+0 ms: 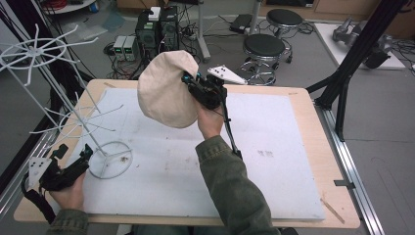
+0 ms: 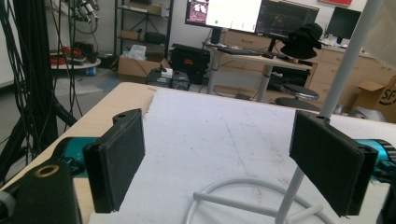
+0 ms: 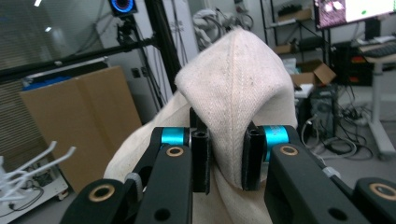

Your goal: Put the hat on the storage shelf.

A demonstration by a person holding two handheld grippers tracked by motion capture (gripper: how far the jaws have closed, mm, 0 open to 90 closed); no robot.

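While the right hand-held gripper [image 1: 188, 81] holds a cream fabric hat [image 1: 166, 88] aloft above the far-middle of the desk [image 1: 298, 147], jaws clamped on a fold of it, the white mat's right half lies bare. Left hand-held gripper [image 1: 87, 152] sits at the near-left desk edge, jaws wide apart, just beside the white wire rack [image 1: 73, 107] base. Left gripper view shows the rack pole [image 2: 345, 60] and base ring between the jaws; right gripper view shows the hat seam [image 3: 233, 93] pinched.

The right gripper [image 1: 192, 84] holds a cream hat [image 1: 165, 89] aloft over the table's [image 1: 298, 147] far edge — the left gripper [image 1: 78, 159] rests beside the white rack [image 1: 73, 122] near the left edge.
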